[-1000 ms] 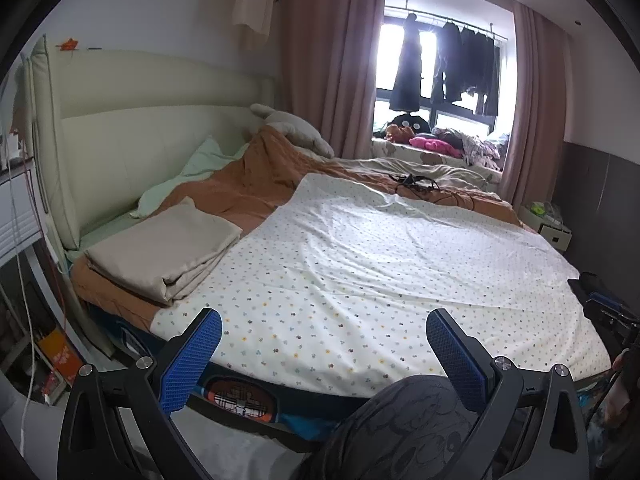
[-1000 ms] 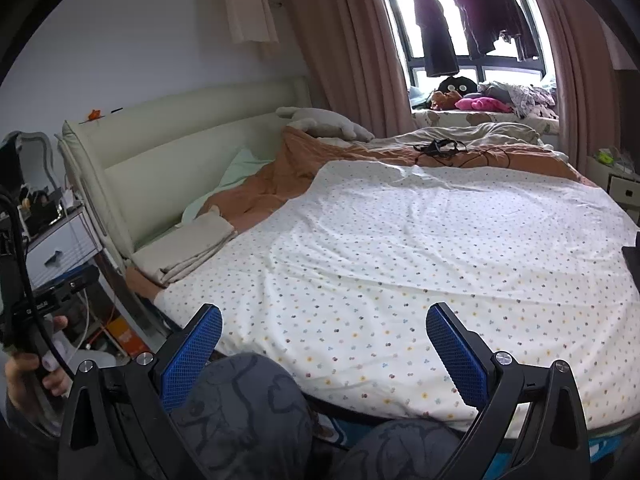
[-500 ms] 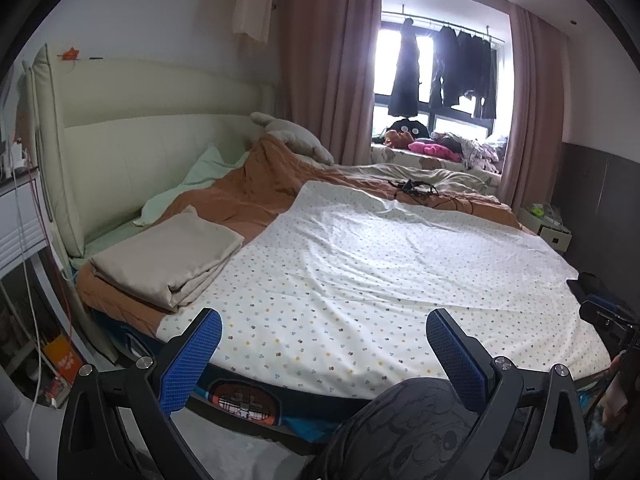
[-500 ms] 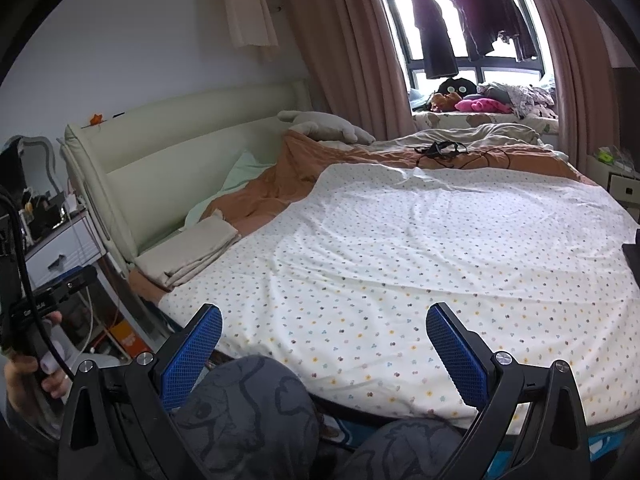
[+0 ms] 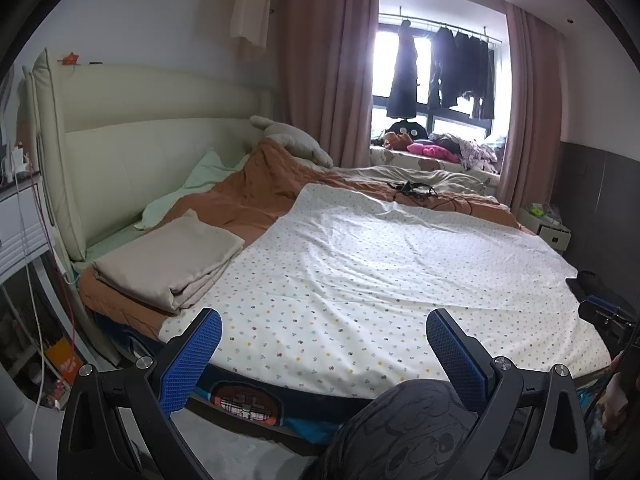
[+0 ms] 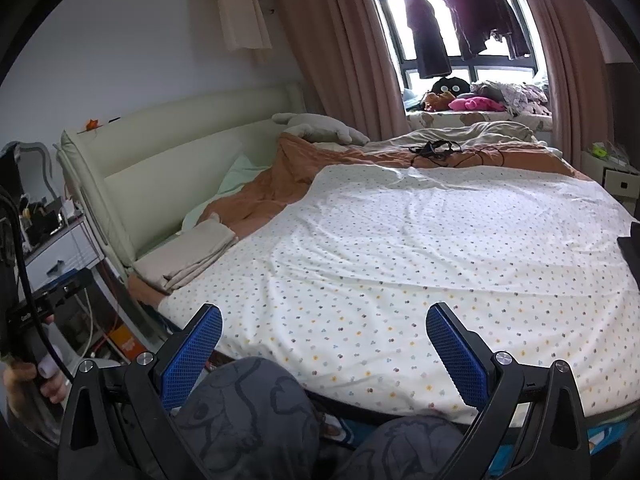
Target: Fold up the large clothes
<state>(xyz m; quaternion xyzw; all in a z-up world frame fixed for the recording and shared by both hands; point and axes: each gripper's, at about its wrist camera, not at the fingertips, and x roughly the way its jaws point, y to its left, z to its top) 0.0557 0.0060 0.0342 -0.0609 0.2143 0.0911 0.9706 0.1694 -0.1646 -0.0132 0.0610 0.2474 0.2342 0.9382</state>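
A dotted white sheet point(image 5: 380, 272) is spread flat across the bed point(image 5: 256, 396), reaching its near edge — both the left gripper point(image 5: 324, 356) and right gripper point(image 6: 324, 354) are held before that edge, fingers released, nothing grasped.

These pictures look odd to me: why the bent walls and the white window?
Left wrist view: the fisheye lens bows the headboard, and daylight blows out the window, leaving the hanging clothes as silhouettes. Right wrist view: the same bending, milder glare, dark corners; the sheet is evenly lit.
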